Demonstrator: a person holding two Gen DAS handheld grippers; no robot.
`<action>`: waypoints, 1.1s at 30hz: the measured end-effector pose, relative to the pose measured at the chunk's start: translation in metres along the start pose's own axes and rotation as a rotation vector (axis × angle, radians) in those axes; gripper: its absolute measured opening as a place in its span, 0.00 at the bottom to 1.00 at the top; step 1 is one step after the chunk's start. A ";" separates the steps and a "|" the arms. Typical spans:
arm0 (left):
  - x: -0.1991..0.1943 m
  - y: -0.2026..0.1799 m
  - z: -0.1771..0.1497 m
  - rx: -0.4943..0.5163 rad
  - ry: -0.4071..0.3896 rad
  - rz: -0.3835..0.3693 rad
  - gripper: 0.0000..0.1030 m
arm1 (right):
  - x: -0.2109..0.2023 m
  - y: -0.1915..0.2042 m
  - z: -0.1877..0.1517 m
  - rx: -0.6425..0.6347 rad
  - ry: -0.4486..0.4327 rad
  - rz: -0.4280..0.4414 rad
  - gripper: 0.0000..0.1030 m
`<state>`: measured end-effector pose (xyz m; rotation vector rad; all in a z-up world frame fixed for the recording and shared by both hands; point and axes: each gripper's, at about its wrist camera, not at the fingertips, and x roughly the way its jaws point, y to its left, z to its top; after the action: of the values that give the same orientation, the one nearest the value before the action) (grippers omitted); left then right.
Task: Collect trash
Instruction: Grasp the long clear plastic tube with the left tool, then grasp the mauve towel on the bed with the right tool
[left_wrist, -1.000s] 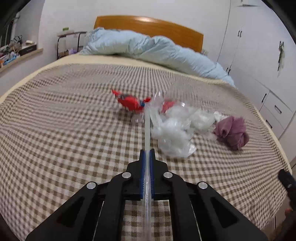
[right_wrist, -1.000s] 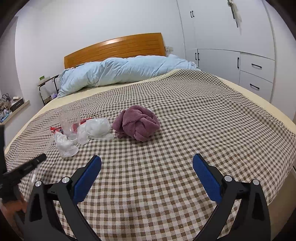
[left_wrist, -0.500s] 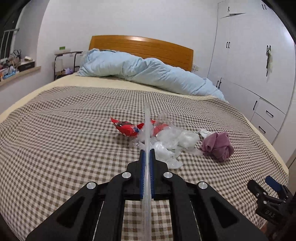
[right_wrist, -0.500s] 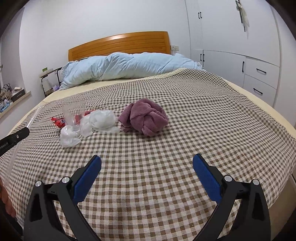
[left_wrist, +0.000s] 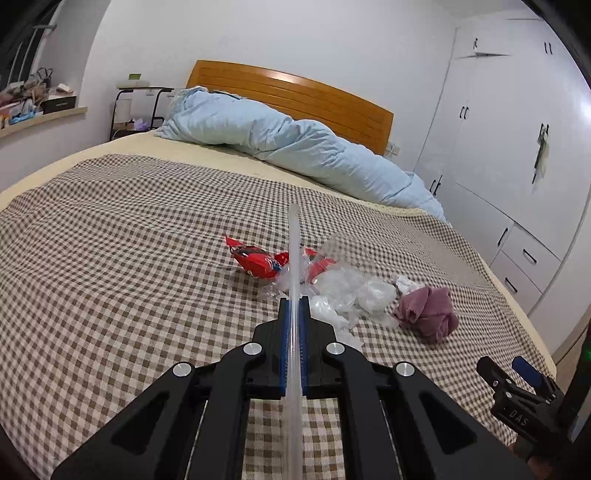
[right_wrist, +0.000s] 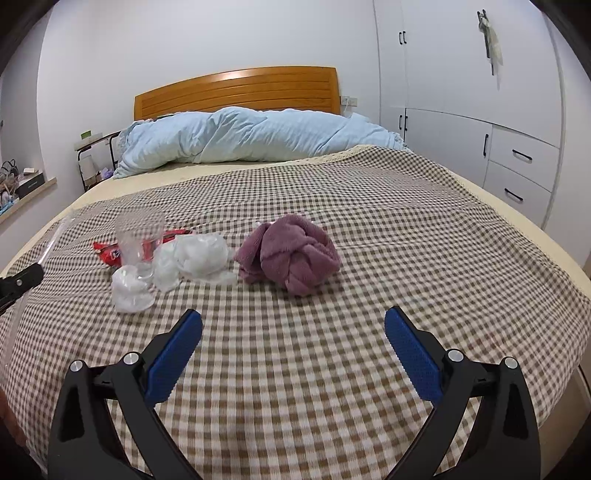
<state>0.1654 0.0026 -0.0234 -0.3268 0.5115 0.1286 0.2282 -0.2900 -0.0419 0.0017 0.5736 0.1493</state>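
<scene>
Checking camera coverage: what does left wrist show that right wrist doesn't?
Left wrist only: the left claw close up, shut on a clear straw.

Right wrist only: the right claw wide open and empty, and a clear cup standing plainly upright.

Both: the checked bed cover, red wrapper, crumpled white plastic, purple cloth, blue duvet.

Left tool (left_wrist: 294, 306) and clear tube (left_wrist: 293, 251) higher, off bed.

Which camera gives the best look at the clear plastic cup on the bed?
The right wrist view: the clear plastic cup stands upright and unobstructed beside the crumpled white plastic. In the left wrist view it is faint, partly behind the clear tube in the left gripper.
</scene>
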 end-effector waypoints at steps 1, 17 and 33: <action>0.000 0.001 0.001 -0.002 -0.003 0.000 0.02 | 0.002 0.001 0.002 -0.001 0.000 -0.004 0.92; 0.012 0.014 0.015 -0.028 -0.013 0.011 0.02 | 0.067 0.017 0.040 -0.096 0.068 -0.057 0.92; 0.023 0.013 0.012 -0.030 0.001 0.008 0.02 | 0.158 0.018 0.034 -0.217 0.172 -0.154 0.92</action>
<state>0.1880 0.0201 -0.0283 -0.3538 0.5123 0.1437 0.3750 -0.2489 -0.0975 -0.2681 0.7244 0.0614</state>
